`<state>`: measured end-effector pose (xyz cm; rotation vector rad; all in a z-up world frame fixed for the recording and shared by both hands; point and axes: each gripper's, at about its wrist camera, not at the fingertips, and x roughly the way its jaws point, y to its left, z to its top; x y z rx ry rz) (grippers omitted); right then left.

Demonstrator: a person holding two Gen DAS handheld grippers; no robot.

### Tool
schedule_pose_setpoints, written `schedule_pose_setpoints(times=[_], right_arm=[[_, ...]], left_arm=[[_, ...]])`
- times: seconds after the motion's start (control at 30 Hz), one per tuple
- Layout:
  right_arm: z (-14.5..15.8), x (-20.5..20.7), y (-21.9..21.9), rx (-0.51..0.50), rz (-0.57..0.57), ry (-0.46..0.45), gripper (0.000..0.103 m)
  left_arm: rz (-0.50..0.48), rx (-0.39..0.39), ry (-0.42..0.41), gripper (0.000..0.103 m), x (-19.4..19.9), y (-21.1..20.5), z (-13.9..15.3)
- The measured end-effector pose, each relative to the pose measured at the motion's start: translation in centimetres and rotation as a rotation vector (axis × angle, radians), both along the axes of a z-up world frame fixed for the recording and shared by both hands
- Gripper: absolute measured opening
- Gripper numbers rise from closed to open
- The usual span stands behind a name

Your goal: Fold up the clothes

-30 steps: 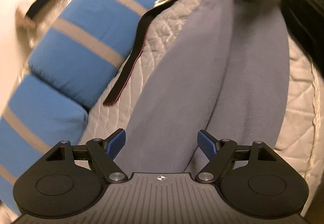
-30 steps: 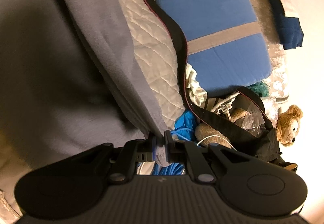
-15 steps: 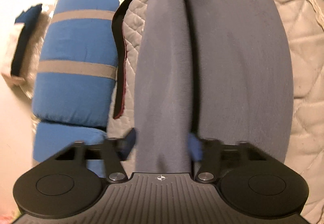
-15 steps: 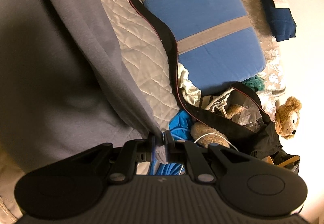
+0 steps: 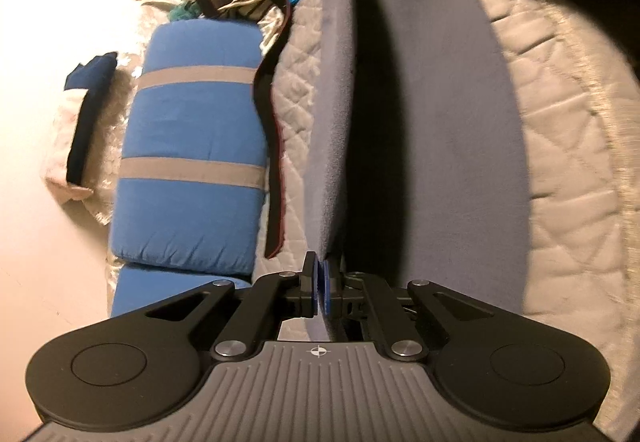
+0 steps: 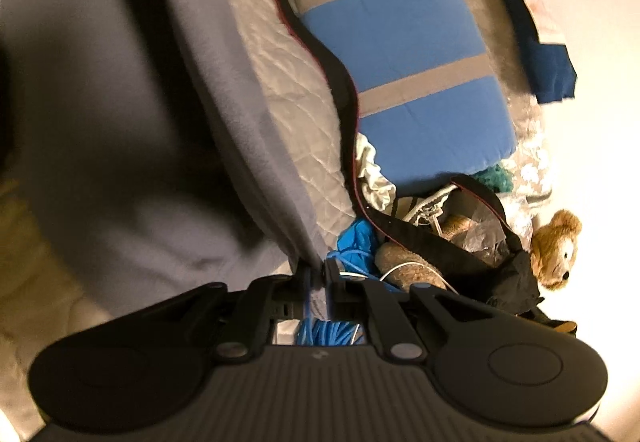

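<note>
A grey fleece garment [image 5: 440, 122] lies lengthwise on a quilted white bed cover [image 5: 568, 170]. Its left edge stands up as a raised fold that runs down into my left gripper [image 5: 320, 284], which is shut on that edge with the blue pads pressed together. In the right wrist view the same garment [image 6: 100, 122] fills the left side. My right gripper [image 6: 317, 274] is shut on its other end, with a strip of grey cloth pinched between the narrow jaws. The garment hangs taut between the two grips.
A blue pillow with grey stripes [image 5: 192, 122] lies left of the quilt, with a black strap [image 5: 272, 162] along it. At the far end are a teddy bear [image 6: 556, 250], a black bag, blue cable [image 6: 352, 242] and folded navy cloth [image 6: 548, 70].
My left gripper's jaws went from wide open to shut on the garment's edge, and the gripper rolled. The edge now stands up as a fold. My right gripper kept its grip and shifted slightly.
</note>
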<state>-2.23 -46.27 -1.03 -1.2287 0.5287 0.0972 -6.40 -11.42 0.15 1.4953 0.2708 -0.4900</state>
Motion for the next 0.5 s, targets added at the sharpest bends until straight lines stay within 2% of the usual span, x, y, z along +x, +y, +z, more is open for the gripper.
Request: schedule_pose_setpoints(times=[0.5], right_arm=[[-2.0,-4.3,0.2,-0.028,0.04,0.032,0.022]], left_arm=[[-0.017,0.028,0.087,0.002,-3.8,0.5,-1.5]])
